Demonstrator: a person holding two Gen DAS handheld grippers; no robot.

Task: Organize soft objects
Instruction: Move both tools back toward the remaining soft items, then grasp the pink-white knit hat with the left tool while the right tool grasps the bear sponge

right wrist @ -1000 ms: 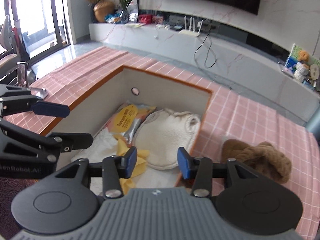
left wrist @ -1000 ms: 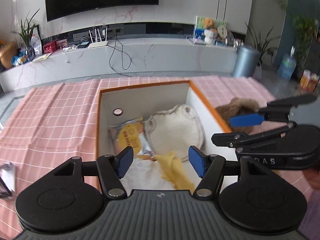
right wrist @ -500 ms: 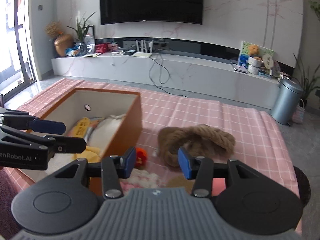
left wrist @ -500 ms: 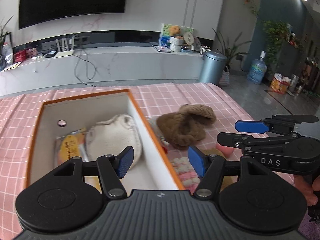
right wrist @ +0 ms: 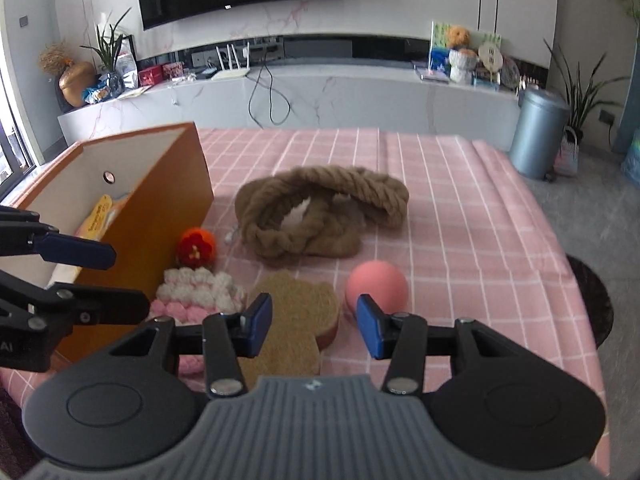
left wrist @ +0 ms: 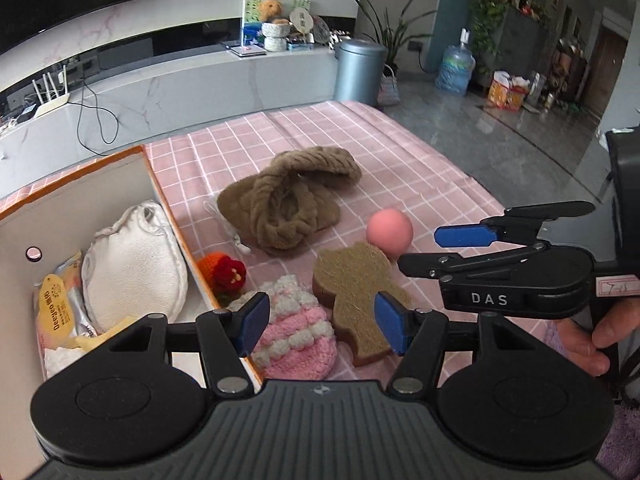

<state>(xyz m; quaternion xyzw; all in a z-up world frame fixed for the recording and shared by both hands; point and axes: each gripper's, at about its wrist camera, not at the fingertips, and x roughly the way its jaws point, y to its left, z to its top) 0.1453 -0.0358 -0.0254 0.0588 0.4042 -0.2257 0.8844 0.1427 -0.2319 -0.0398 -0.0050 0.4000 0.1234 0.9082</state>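
The fingers of the left gripper are seen parted with nothing pressed between them, having just closed a little; they are framed above the pink-and-white knitted piece and the tan felt cutout. The fingers of the right gripper are likewise held partly apart and empty, poised over the same cutout with the pink ball just beyond the right-hand pad. These loose items are gathered near the front edge of the worktop, which is covered by a pink checked cloth. A small red-and-orange knitted flower is lying against the outer wall of the orange-rimmed box, and a brown chunky knit is heaped further back, toward the middle of the worktop. Inside the box a cream pouch and a yellow-labelled packet are already stowed, so the sorting is judged to be partly done. For the next pick, one item should be chosen per gripper so that the two are not crossed. The fingers should be lowered squarely over the knitted piece and closed gently on its bulk, without the cloth being pinched beneath. The ball is likely to roll if nudged, so it should be approached from above.
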